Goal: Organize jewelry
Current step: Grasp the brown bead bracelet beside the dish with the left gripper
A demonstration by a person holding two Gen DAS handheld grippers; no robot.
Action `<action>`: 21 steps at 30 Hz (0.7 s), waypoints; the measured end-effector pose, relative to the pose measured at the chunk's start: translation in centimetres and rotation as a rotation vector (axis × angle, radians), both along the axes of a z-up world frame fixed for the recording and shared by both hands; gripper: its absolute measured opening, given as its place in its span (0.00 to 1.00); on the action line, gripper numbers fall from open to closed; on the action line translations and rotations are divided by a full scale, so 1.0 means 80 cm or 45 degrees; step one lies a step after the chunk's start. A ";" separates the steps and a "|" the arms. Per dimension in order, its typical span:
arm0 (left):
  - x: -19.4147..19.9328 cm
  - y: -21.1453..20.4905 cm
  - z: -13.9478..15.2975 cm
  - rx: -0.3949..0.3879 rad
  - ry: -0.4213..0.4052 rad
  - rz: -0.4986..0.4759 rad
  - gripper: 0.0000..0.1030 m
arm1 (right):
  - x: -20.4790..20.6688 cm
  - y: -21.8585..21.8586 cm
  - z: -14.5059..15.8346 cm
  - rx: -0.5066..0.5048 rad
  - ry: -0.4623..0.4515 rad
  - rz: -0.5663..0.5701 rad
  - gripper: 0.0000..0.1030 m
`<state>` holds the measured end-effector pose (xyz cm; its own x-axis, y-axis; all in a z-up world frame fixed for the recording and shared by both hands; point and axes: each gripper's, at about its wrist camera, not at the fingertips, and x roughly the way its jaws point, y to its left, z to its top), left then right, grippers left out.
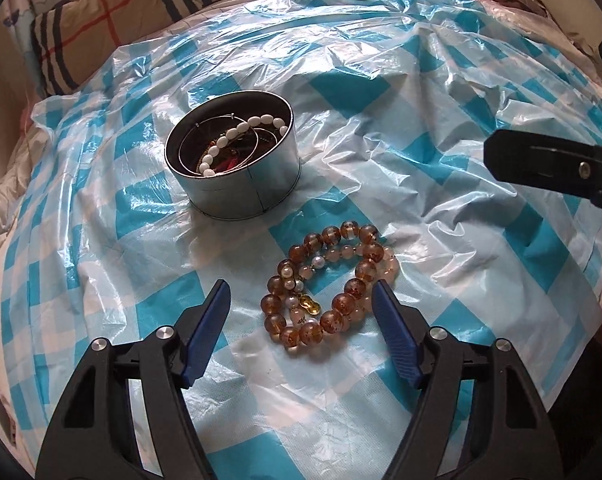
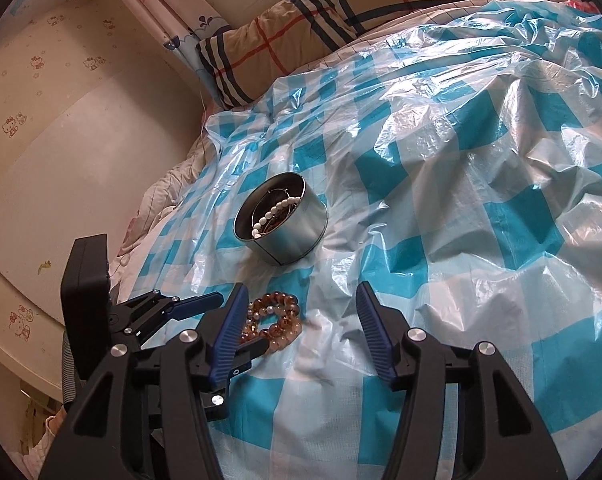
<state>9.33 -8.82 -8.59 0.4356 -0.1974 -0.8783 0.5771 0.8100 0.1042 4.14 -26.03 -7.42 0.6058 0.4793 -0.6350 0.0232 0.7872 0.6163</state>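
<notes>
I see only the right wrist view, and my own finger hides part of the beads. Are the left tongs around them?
Observer: Yes. The left tongs are open, with the beads lying between the two fingers. Nothing is gripped yet.
Operator: Is it one bracelet or more?
Observer: Two, overlapping: one of large amber beads and one of paler pink beads with a few pearls. A small gold charm sits inside the ring.
Operator: And what is in the tin besides the white strand?
Observer: In the tin something red lies under the white strand, and thin wire hoops rest along the wall.
</notes>
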 end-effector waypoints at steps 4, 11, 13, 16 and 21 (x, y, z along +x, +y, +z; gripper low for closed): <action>0.013 0.023 0.002 -0.111 0.048 0.102 0.23 | 0.002 0.006 -0.001 -0.026 0.020 0.027 0.54; 0.033 0.083 0.005 -0.460 0.175 0.307 0.04 | 0.021 0.061 -0.001 -0.239 0.060 0.218 0.56; 0.035 0.097 0.006 -0.516 0.177 0.363 0.04 | 0.029 0.080 -0.005 -0.322 0.076 0.282 0.56; 0.038 0.099 0.005 -0.521 0.205 0.347 0.04 | 0.036 0.102 -0.014 -0.436 0.103 0.356 0.56; 0.045 0.072 -0.009 -0.310 0.185 0.310 0.30 | 0.056 0.121 -0.038 -0.560 0.148 0.408 0.56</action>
<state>12.96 -3.03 -9.28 0.3694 -0.3141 -0.8746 0.3593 0.9162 -0.1773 8.59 -16.35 -10.47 0.3872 0.3028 -0.8709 -0.2118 0.9485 0.2356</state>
